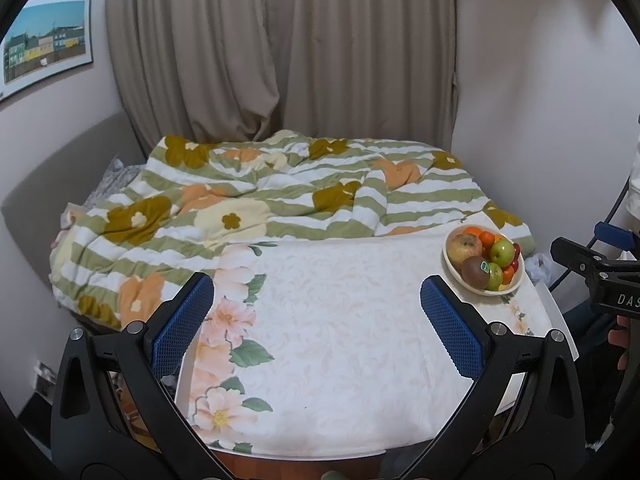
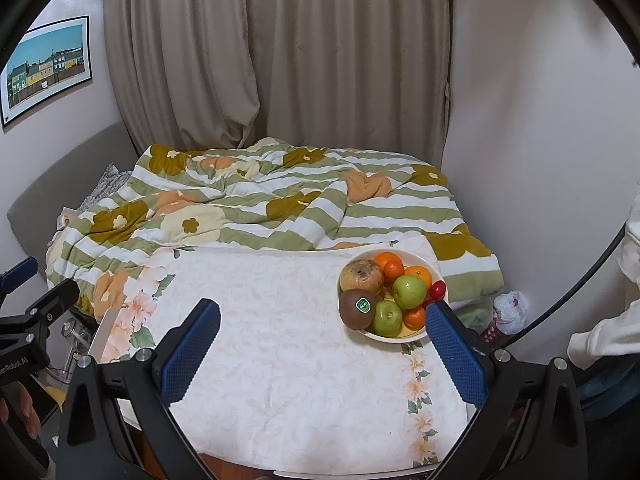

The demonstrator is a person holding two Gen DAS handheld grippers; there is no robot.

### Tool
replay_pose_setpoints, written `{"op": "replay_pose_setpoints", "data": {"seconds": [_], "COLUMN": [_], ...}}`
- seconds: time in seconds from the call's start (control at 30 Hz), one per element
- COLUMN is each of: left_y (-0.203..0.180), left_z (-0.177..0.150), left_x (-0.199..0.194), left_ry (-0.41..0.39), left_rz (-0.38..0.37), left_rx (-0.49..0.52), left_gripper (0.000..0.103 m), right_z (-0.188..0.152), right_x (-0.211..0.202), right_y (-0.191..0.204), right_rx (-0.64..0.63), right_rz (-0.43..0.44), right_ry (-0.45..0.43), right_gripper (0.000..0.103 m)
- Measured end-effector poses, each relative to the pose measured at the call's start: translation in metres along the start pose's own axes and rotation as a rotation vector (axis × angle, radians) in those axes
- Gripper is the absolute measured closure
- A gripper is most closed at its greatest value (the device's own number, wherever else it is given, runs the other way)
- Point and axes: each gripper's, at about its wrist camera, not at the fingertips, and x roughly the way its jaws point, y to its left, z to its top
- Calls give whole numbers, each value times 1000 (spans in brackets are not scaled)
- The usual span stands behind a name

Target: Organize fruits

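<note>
A cream bowl (image 2: 422, 258) full of fruit stands at the far right of the table; it also shows in the left wrist view (image 1: 454, 270). It holds a brownish apple (image 2: 361, 276), a brown kiwi with a green sticker (image 2: 356, 309), two green apples (image 2: 409, 291), several oranges (image 2: 386, 260) and small red fruits (image 2: 437, 289). My right gripper (image 2: 322, 314) is open and empty, its right pad (image 2: 456, 356) just in front of the bowl. My left gripper (image 1: 316, 312) is open and empty over the table's middle, left of the bowl.
The table carries a white floral cloth (image 1: 328, 336). Behind it lies a bed with a green striped flower quilt (image 1: 260, 196), then beige curtains (image 1: 280, 48). A white plastic bag (image 2: 510, 308) lies on the floor at the right. A framed picture (image 1: 46, 42) hangs on the left wall.
</note>
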Motion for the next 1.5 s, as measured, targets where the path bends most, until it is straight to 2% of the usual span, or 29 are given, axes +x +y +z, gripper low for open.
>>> {"op": "replay_pose_setpoints", "data": {"seconds": [0.9,1.5], "left_y": [-3,-12], "left_z": [-3,1], "left_x": [-1,6], "left_ry": [4,7], "left_rz": [-13,21], "left_rx": [-9,-16], "left_gripper": [0,0], "right_z": [0,1], "right_x": [1,2], "right_y": [-3,-4], "right_rx": [2,5], "right_rz": [1,2], "right_ry": [5,7], "right_gripper": [1,1]}}
